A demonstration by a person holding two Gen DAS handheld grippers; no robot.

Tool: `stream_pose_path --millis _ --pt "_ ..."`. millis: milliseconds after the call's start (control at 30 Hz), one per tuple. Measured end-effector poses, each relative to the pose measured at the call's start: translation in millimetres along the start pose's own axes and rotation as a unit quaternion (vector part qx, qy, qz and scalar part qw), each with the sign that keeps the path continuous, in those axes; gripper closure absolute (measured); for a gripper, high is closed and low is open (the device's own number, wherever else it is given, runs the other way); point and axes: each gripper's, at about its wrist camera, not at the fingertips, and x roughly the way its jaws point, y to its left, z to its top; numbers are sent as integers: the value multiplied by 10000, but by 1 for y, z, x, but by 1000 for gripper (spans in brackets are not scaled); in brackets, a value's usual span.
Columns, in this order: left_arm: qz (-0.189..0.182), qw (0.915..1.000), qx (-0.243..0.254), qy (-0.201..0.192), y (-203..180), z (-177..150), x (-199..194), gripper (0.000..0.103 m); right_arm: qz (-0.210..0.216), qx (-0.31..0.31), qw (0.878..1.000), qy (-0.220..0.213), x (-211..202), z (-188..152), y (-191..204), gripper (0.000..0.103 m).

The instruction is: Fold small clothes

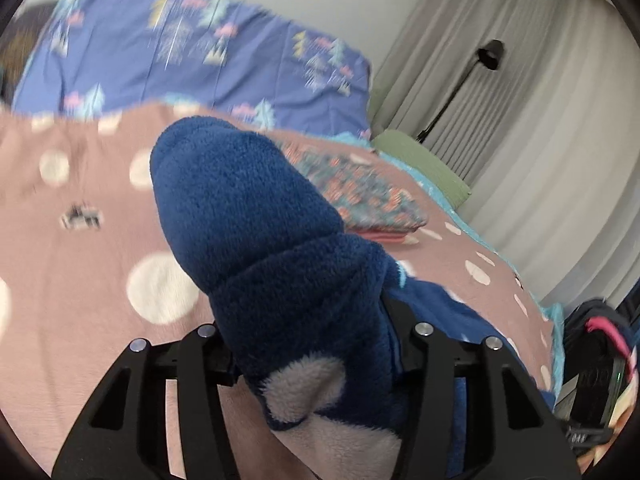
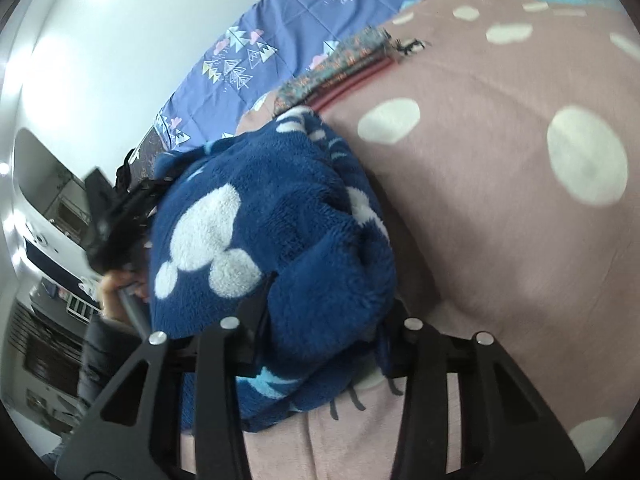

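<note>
A dark blue fleece garment (image 1: 240,208) with white mouse-head shapes is bunched up over the pink dotted blanket (image 1: 100,260). In the left wrist view my left gripper (image 1: 308,320) is shut on a thick fold of it; the fleece hides the fingertips. In the right wrist view the same garment (image 2: 280,208) fills the middle, and my right gripper (image 2: 320,300) is shut on its near edge, fingertips buried in the pile. The left gripper (image 2: 116,216) shows at the garment's far left side, held by a hand (image 2: 116,284).
A stack of folded patterned clothes (image 1: 360,192) (image 2: 340,68) lies further back on the blanket (image 2: 500,220). Behind it is a blue tree-print cover (image 1: 180,48). A green pillow (image 1: 424,164), grey curtain (image 1: 540,140) and black lamp (image 1: 488,54) stand beyond the bed; a dark bag (image 1: 596,360) sits beside it.
</note>
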Motion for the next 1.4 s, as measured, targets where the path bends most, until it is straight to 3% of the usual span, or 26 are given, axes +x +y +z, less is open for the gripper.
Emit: stream_pose_path --millis 167,333,600,800,967,1267,1400 --pt "332 9969 590 -391 -31 7 -54 52 -76 -794 9960 -393 -19 22 24 65" --pt "532 9928 688 -820 -39 18 -103 52 18 -1344 9893 -575 -21 49 55 65" --pt "1233 9820 579 -1309 -20 45 -144 52 206 -2115 9739 -796 10 104 117 65" --pt "1680 9738 334 -1494 20 72 -154 52 477 -2318 9707 -408 73 165 162 65" --pt "2150 9648 235 -1493 62 97 -141 52 316 -2554 9656 -365 140 210 206 65" --pt "2920 9466 25 -1363 141 133 -97 52 -34 -2889 9568 -326 265 250 254 67" --pt "3314 9333 12 -1385 168 136 -74 51 -192 -3070 9507 -395 315 259 266 67"
